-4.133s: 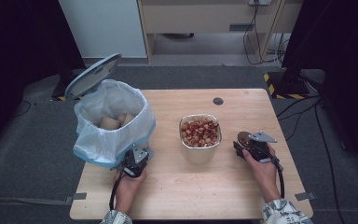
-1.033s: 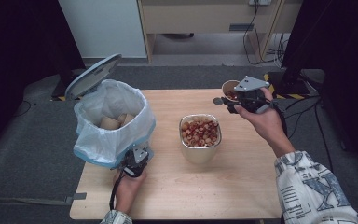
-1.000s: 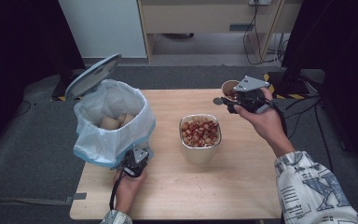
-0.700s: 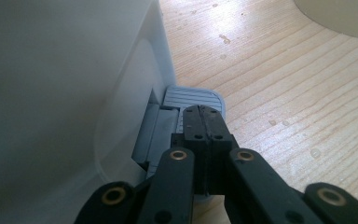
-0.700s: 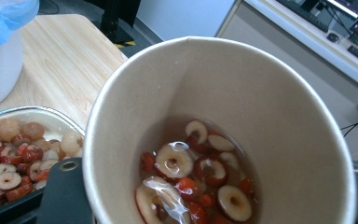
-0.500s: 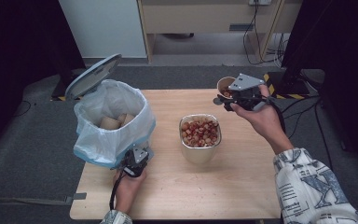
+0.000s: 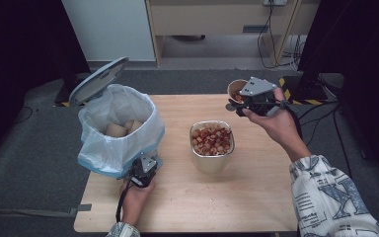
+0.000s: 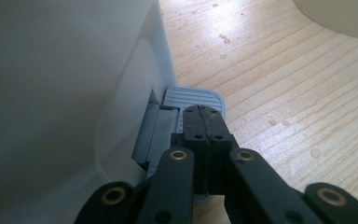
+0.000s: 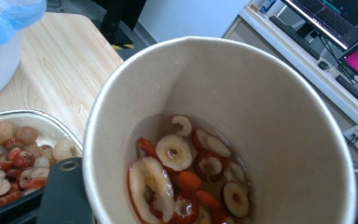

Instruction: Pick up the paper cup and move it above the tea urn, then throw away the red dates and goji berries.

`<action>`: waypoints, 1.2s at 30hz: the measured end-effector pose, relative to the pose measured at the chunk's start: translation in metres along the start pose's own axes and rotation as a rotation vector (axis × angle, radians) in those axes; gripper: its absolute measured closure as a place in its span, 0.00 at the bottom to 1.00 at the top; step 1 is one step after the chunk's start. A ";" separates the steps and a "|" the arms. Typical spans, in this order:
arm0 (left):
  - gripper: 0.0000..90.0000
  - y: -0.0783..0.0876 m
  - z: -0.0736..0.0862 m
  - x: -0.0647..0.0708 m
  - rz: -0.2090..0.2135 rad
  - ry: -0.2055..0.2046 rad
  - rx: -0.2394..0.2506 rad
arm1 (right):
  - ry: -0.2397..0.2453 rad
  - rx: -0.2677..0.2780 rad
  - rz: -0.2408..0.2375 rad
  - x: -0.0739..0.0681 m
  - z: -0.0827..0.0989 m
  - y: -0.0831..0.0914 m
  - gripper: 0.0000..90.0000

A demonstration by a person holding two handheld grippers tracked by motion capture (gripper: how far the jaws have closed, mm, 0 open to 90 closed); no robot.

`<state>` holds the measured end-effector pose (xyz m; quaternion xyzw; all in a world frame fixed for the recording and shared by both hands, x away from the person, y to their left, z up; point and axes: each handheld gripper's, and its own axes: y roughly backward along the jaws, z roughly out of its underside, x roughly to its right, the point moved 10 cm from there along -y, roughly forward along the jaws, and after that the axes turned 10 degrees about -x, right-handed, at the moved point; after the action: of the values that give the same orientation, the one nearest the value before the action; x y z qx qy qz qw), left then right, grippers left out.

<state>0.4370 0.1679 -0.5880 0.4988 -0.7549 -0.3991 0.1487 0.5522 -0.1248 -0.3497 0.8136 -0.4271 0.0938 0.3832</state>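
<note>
A pale wooden table (image 7: 256,197) is standing on grey carpet in a dim room, with a white panel and a low wooden shelf behind it and cables running across the floor at about one o'clock. From the right gripper view, monitors on a desk are glowing beyond the table's far edge. At nine o'clock on the table a white pedal bin (image 7: 121,131) lined with a bluish bag is sitting with its lid (image 7: 98,80) tipped back, and brown lumps are lying inside. The lid is likely standing open because the left gripper (image 7: 142,170), jaws shut with nothing between them, is pressing its tips down on the grey foot pedal (image 8: 193,98) at the bin's base, at about seven o'clock. In the centre a metal tray (image 7: 212,143) is holding sliced red dates and pale round fruits. At one o'clock the right gripper (image 7: 249,98) is holding a paper cup (image 9: 223,126) clear of the table, its jaws clamped on the cup's wall. The cup is being held roughly upright, seemingly to keep the date slices (image 9: 186,172) and liquid at its bottom from spilling before they are tipped out. With the bin being held open, the cup seems bound for it, though the tray is lying between them.
</note>
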 end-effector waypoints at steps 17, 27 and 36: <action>0.99 0.000 0.000 0.000 0.001 0.000 0.000 | 0.139 0.042 -0.004 -0.006 -0.017 0.000 0.36; 0.99 0.000 0.000 0.000 0.001 0.001 0.001 | 0.181 0.048 -0.018 -0.013 -0.018 -0.005 0.36; 0.99 0.000 0.000 0.000 0.002 0.002 0.001 | 0.214 0.053 0.009 -0.015 -0.024 -0.003 0.36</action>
<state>0.4370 0.1678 -0.5881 0.4983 -0.7555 -0.3981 0.1495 0.5491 -0.0979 -0.3420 0.8068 -0.3848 0.1933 0.4046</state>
